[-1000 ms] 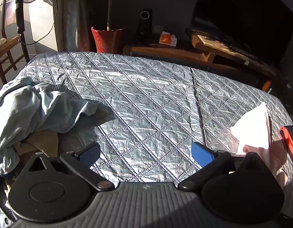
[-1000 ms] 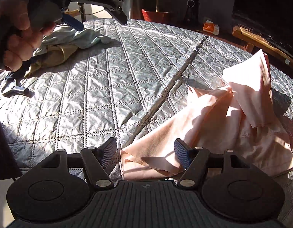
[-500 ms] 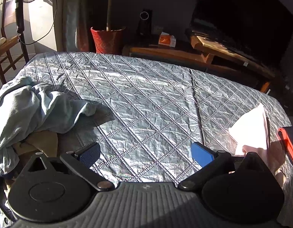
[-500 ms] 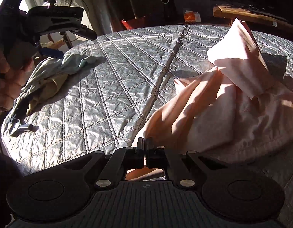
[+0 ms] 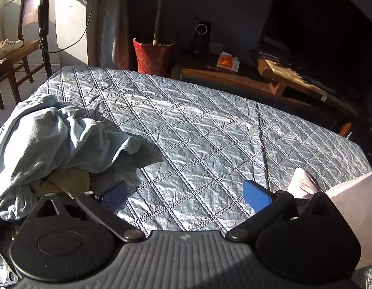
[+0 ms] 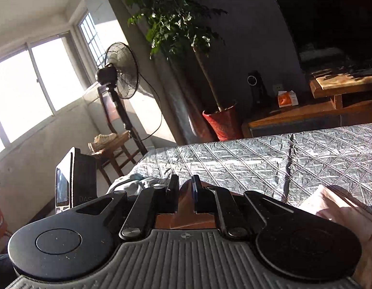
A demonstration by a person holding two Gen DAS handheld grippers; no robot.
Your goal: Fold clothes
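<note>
A pale pink garment (image 6: 340, 207) lies at the right on the silver quilted bed cover (image 5: 198, 125). My right gripper (image 6: 185, 187) is shut on a fold of the pink garment and holds it lifted above the cover, tilted up toward the room. The pink cloth also hangs at the right edge of the left wrist view (image 5: 352, 202). My left gripper (image 5: 184, 192) is open and empty, low over the cover's near middle. A light blue garment (image 5: 48, 139) lies heaped at the left over a tan one (image 5: 68, 180).
A red plant pot (image 5: 153, 56) and a low wooden bench (image 5: 234, 79) stand beyond the far edge of the bed. A standing fan (image 6: 118, 72) and a wooden chair with a shoe (image 5: 7, 48) are at the left. A phone-like device (image 6: 65, 180) stands upright at the left.
My right gripper, shut on the pink garment since half a second ago, has lifted and tilted upward, pulling the cloth up. The left gripper stayed open and shifted slightly.
</note>
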